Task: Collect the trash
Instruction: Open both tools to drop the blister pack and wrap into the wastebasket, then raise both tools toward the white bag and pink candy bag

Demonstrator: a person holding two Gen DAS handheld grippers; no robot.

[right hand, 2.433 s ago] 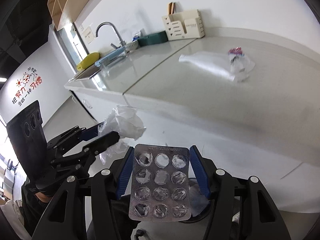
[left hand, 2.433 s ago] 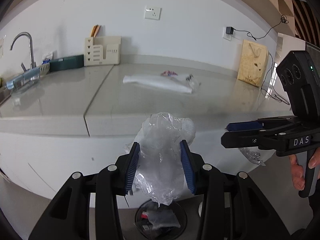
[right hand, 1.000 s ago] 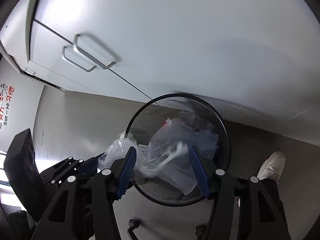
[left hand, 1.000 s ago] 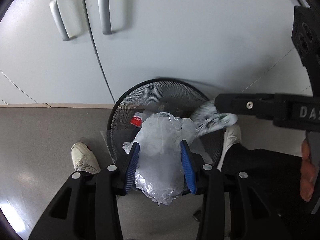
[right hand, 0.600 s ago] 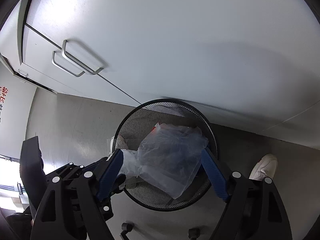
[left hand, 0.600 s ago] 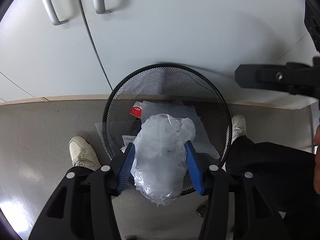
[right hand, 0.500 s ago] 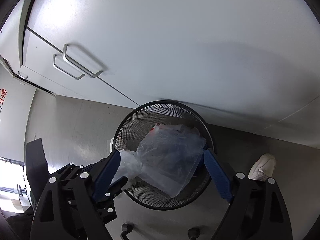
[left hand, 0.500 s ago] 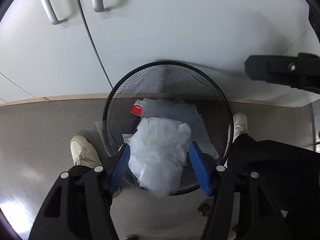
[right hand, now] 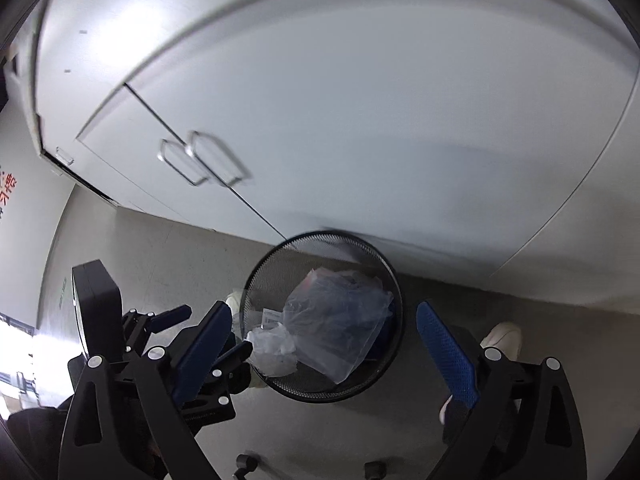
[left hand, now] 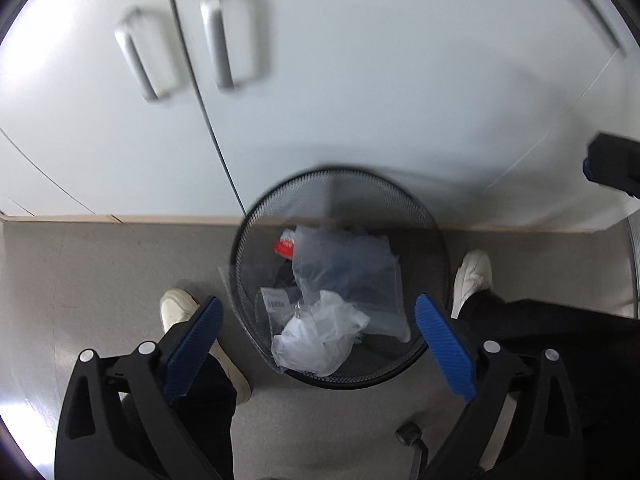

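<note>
- Where the floor meets it, a wall of smooth white cabinet doors fills the upper part of both views, with two brushed-metal bar handles blurred side by side; only the right wrist view shows the curved edge above the doors and red lettering on a wall at far left.
- The grey speckled floor is matte, and only the left wrist view shows a pale wooden strip along the cabinet foot.
- One round black wire-mesh bin stands on the floor against the cabinets, its rim a plain black hoop.
- Two legs in black trousers and two white shoes flank the bin in the left wrist view; the right wrist view shows one shoe clearly and only a sliver of the other.
- The left gripper hangs over the bin with its two ribbed blue pads spread wide and nothing between them; the right wrist view shows its black body from the side.
- The right gripper is likewise spread wide and empty above the bin.
- Inside the bin lies a large flat clear plastic bag.
- The crumpled clear plastic wrap lies in the bin against its near wall, partly on that bag.
- A white barcode label and a red scrap show beside them.
</note>
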